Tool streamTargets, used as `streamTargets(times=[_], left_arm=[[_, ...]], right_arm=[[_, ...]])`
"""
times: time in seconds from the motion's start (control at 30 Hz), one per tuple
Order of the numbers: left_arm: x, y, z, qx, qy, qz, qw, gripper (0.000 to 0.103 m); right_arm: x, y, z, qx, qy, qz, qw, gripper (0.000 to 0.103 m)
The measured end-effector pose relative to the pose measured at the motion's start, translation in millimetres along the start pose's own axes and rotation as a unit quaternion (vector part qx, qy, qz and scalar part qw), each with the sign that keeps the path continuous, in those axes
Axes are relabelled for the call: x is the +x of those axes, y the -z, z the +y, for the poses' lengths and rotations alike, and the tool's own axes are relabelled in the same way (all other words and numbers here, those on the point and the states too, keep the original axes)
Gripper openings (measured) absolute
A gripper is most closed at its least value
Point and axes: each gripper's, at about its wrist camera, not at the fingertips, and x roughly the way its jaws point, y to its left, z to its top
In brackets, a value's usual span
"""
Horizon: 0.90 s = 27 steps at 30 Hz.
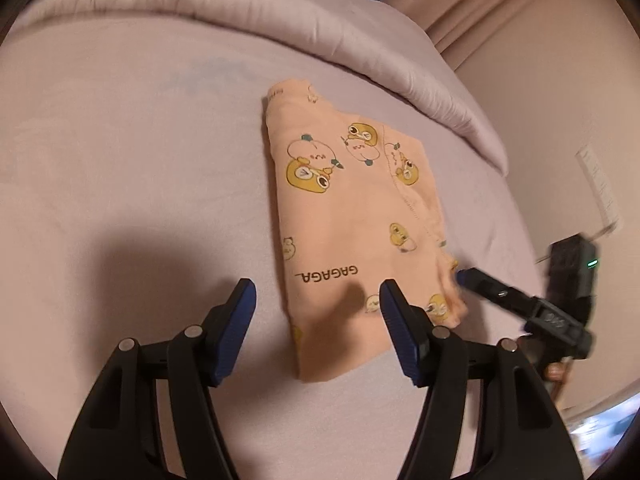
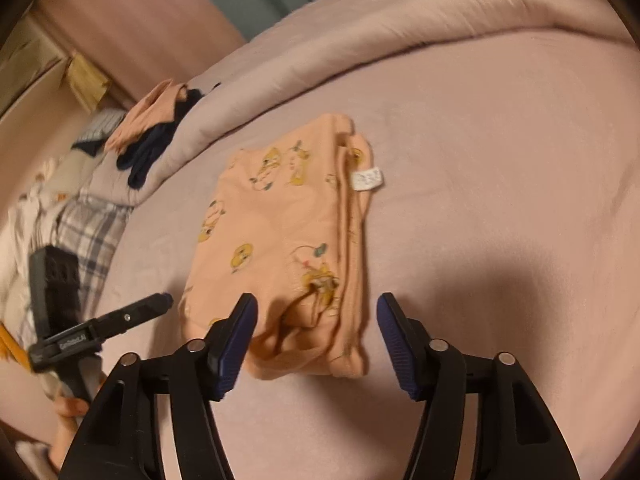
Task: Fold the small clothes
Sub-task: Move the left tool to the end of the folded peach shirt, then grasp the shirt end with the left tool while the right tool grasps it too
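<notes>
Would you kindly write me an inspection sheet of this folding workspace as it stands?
Surface: pink bedsheet, rolled duvet along the far edge.
Job's things: peach cartoon-print garment lying folded on the sheet, white label showing.
Clutter: pile of clothes and plaid fabric at the bed's edge.
Grippers: left gripper and right gripper both open, holding nothing.
Cables: nothing seen.
Surroundings: pink wall.
</notes>
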Motion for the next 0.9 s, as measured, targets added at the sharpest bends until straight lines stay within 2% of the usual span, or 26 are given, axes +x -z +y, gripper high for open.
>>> streamTargets(times=[0.07, 0.2, 0.5, 0.9], left_arm=[[7.5, -3.1, 2.8, -0.018, 0.017, 0.01, 0.9996, 0.065], [19.2, -8.7, 0.3, -0.027, 0.026, 0.021, 0.9991, 0.065], [37.1, -20.5, -4.6, -0.008, 0.016, 0.029, 0.9994, 0.065], [50.4, -32.2, -4.0, 0.002, 0.012, 0.027, 0.9996, 0.065]], right_arm=[[3.8, -3.0, -5.0, 0.015, -0.008, 0.007, 1.0, 0.064], [13.2, -10.2, -11.7, 0.039, -0.024, 0.022, 0.999, 0.065], [30.0, -19.9, -9.4, 0.036, -0.031, 0.042, 0.998, 0.065], [43.7, -28.4, -8.2, 0.031, -0.054, 0.049, 0.997, 0.065]])
